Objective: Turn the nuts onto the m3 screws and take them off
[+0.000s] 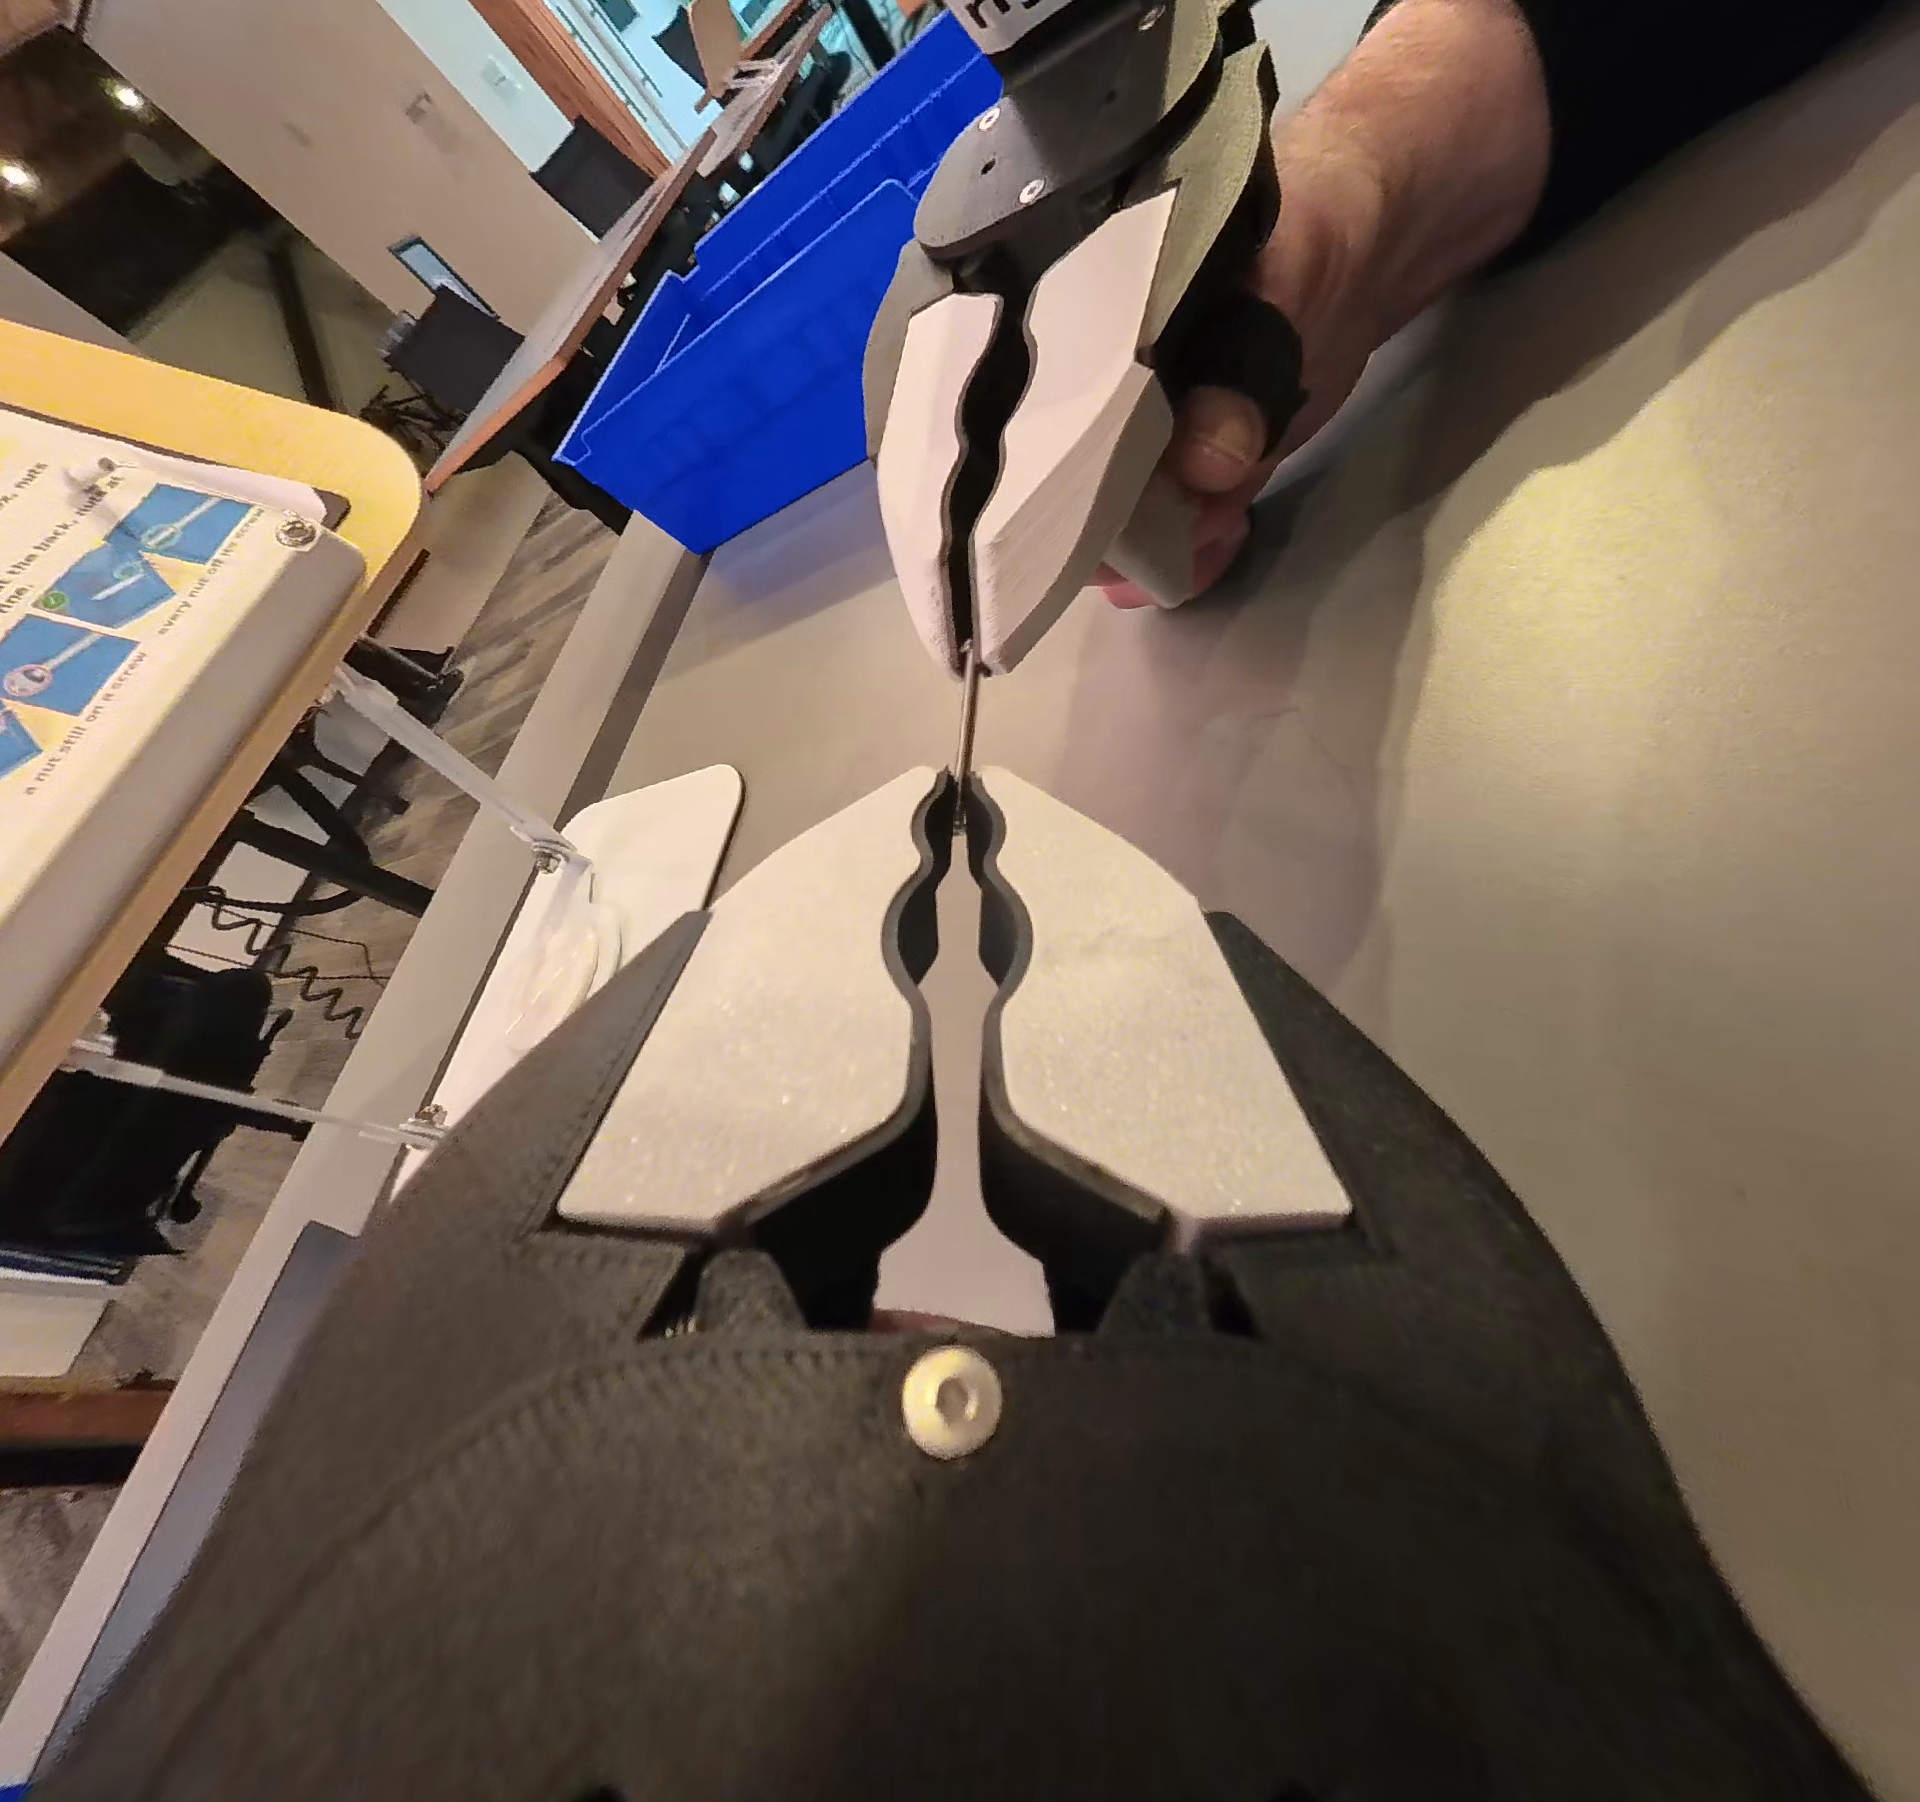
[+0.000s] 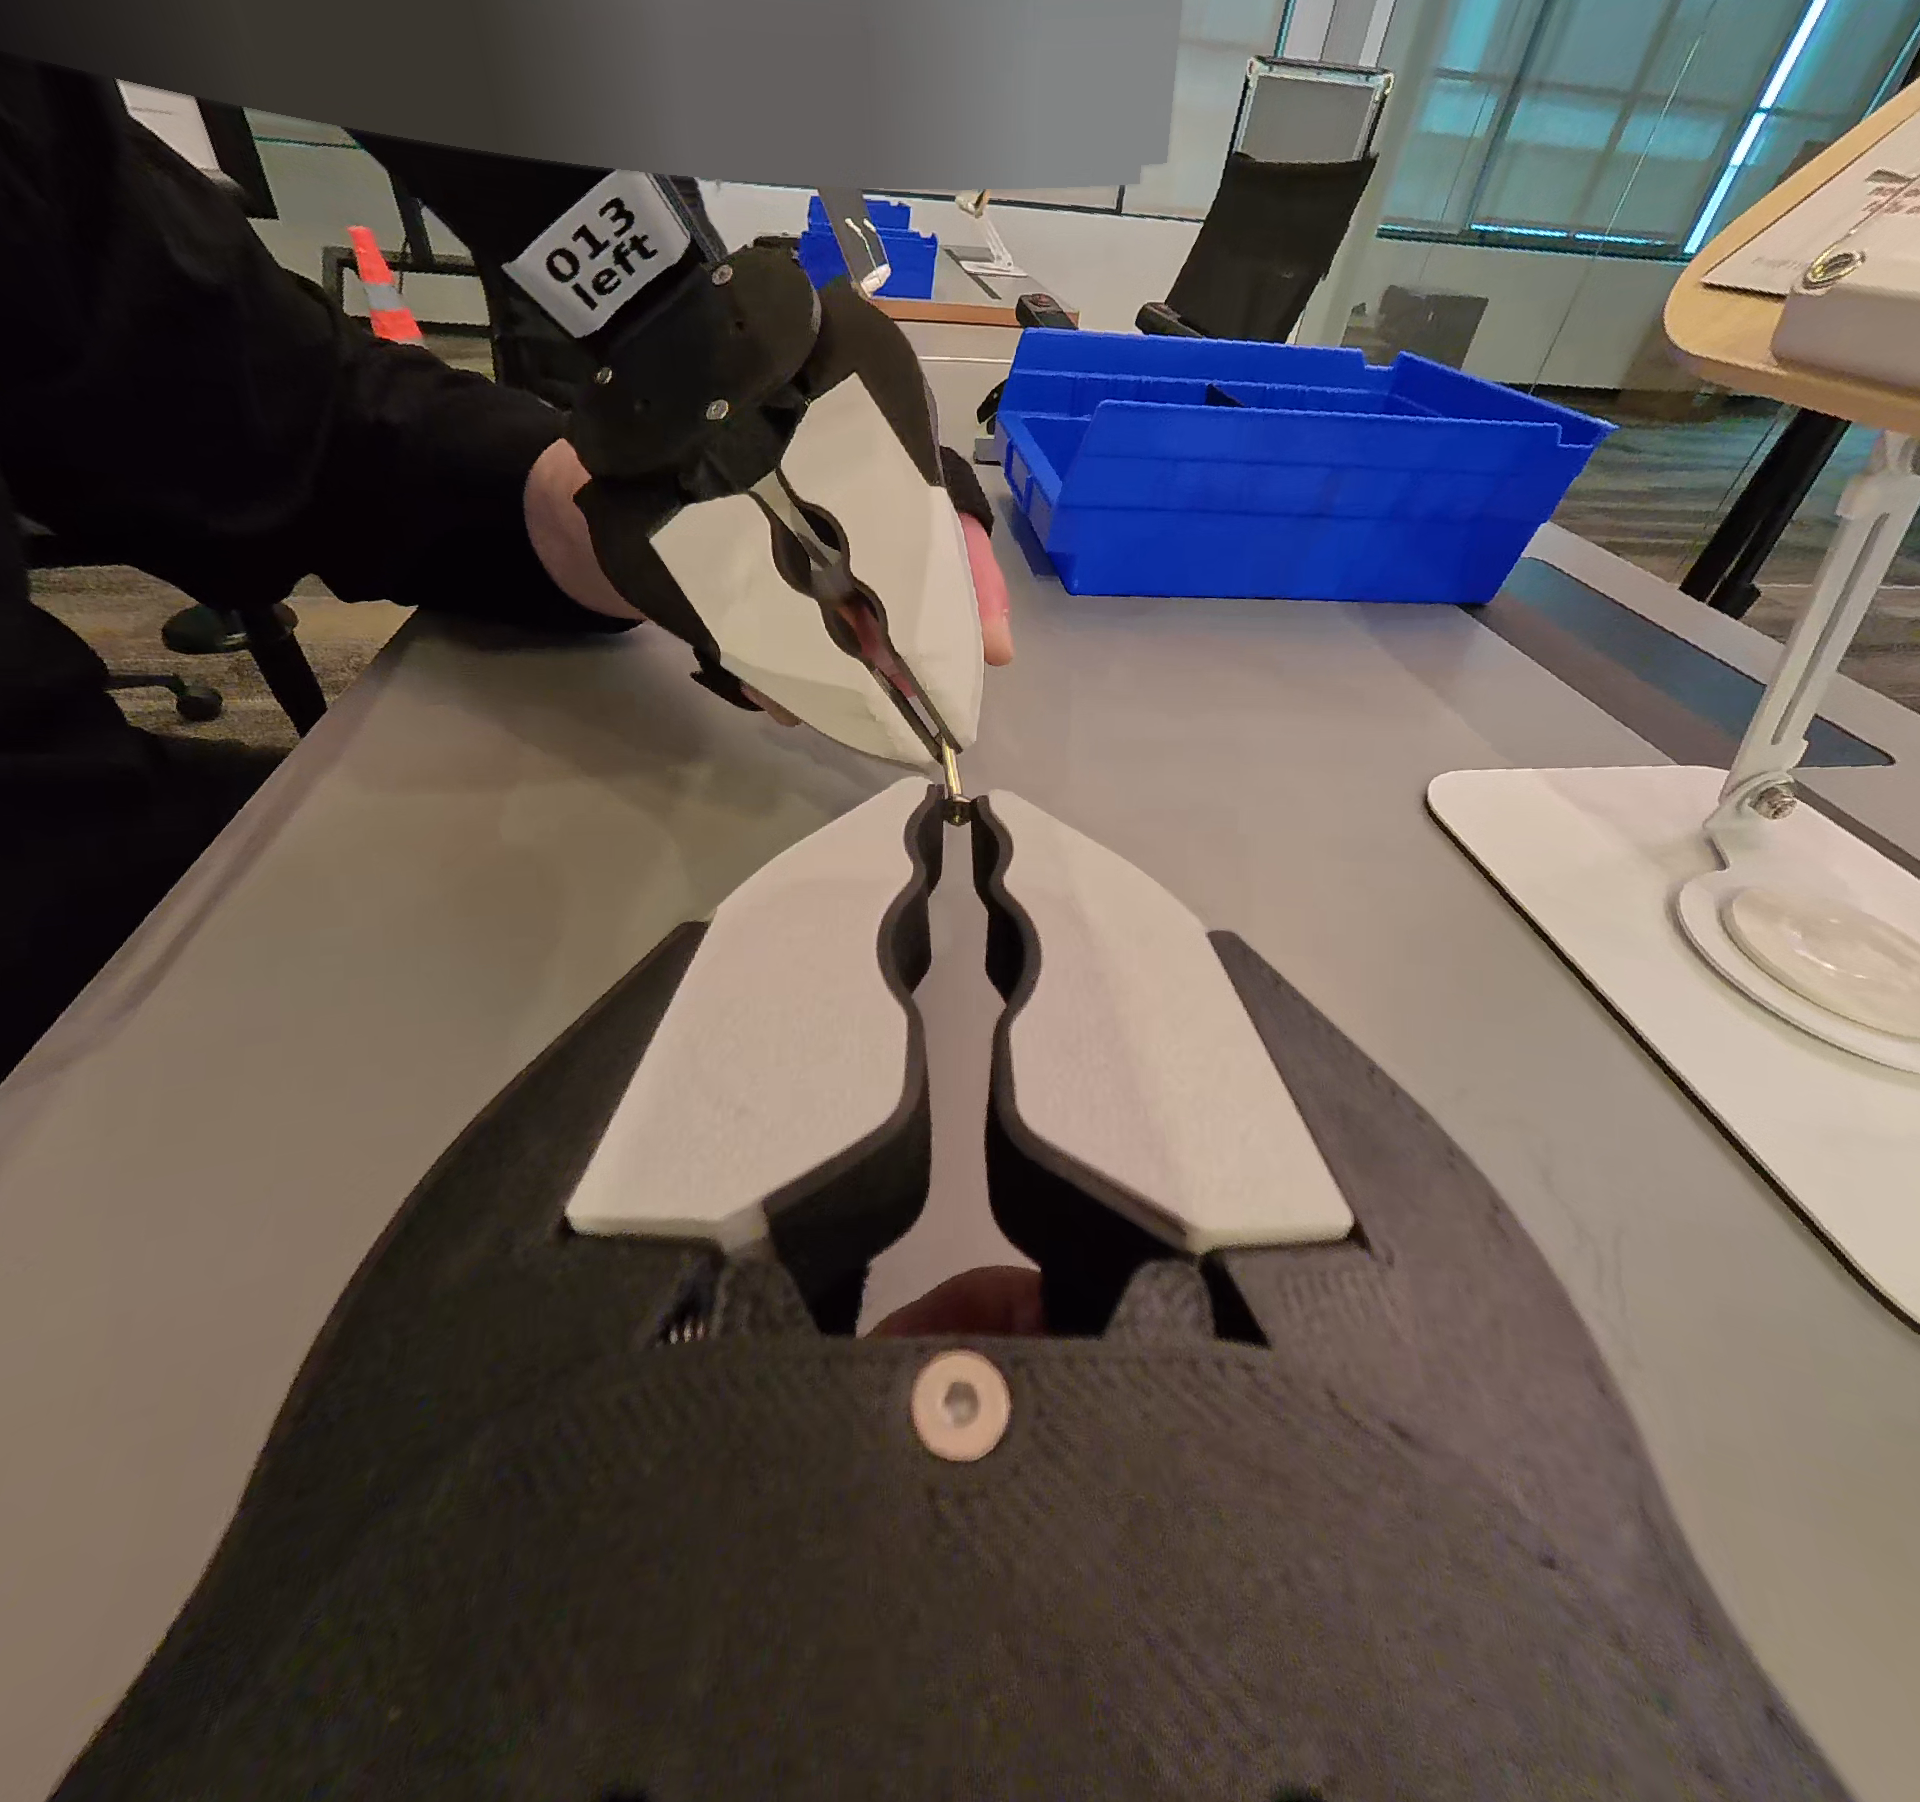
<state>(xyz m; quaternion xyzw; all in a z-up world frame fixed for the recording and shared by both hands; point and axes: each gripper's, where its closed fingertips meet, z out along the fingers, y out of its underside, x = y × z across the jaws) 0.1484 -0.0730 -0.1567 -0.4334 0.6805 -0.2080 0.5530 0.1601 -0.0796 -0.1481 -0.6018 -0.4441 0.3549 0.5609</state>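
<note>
Left wrist view: left gripper (image 1: 958,784) in foreground, jaws clenched on near end of thin screw (image 1: 966,724). Screw bridging straight across to right gripper (image 1: 968,656), jaws there pinched on far end. Nut too small to make out here. Both grippers held above grey surface (image 1: 1558,817), tips close, joined only by screw. Bare hand (image 1: 1382,225) with dark sleeve behind right gripper, thumb near surface. Blue bin (image 1: 769,381) farther back at surface edge. White base plate (image 1: 665,838) just left of left gripper tips, clear stand legs bolted to it. Tilted board with printed sheet (image 1: 114,609) at far left, off the surface.

Right wrist view: right gripper (image 2: 958,802) in foreground, jaws clamped on small brass-coloured nut (image 2: 958,810) at very tips. Screw (image 2: 940,750) running up-left from nut into left gripper (image 2: 940,739), jaws there gripping shank; screw tilted, not lying on surface. Hand (image 2: 982,589) behind left gripper, black sleeve to left. Grey surface (image 2: 520,817) beneath both. Blue bin (image 2: 1278,474) well behind, on surface. White base plate (image 2: 1558,879) at right with white stand (image 2: 1808,713) rising from it. Wooden-edged board (image 2: 1797,225) at upper right corner. Orange cone (image 2: 379,287) on floor far back left. Black chair (image 2: 1278,214) behind bin.
</note>
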